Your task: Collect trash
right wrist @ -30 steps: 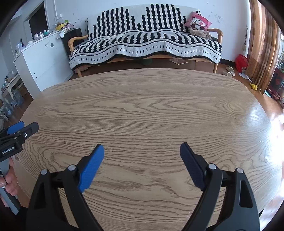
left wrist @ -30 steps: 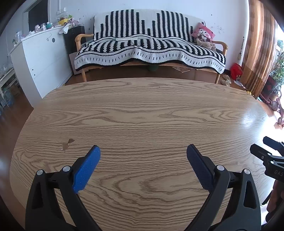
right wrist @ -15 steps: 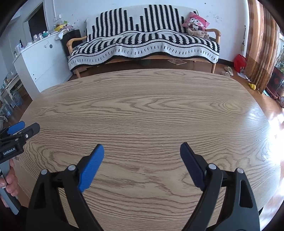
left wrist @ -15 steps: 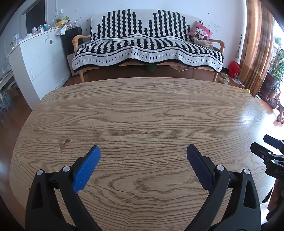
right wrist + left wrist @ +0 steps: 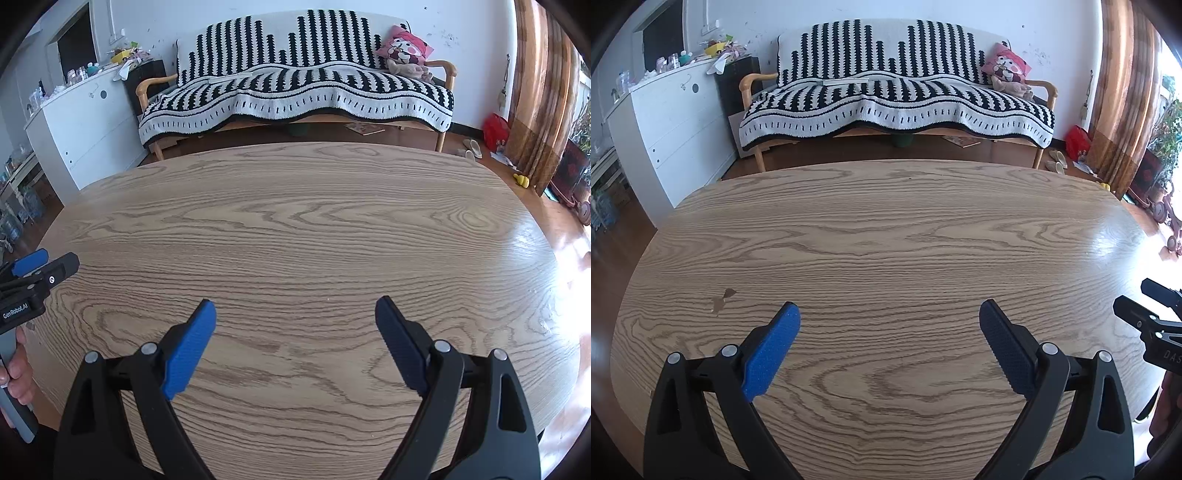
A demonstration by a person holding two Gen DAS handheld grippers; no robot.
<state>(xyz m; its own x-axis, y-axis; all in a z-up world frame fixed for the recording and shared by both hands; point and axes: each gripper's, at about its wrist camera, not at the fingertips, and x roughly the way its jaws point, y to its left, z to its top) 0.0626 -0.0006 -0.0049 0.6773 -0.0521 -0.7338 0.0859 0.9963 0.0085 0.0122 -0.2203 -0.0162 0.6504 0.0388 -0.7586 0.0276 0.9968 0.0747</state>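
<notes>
The table (image 5: 886, 240) is lying in front, with the sofa (image 5: 897, 99) standing behind it against the wall. The cabinet (image 5: 672, 125) is standing left of the sofa, the curtain (image 5: 1123, 92) is hanging to its right, and 1 cushion (image 5: 1006, 66) is sitting on the sofa's right end.

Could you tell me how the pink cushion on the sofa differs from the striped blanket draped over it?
The pink cushion is small and sits propped in the sofa's right corner, while the striped blanket spreads over the whole seat and backrest. The cushion is pink with a cartoon face; the blanket is black and white in stripes. The cushion keeps a plump square shape; the blanket hangs in a wavy edge. Both rest on the wooden-armed sofa.
</notes>
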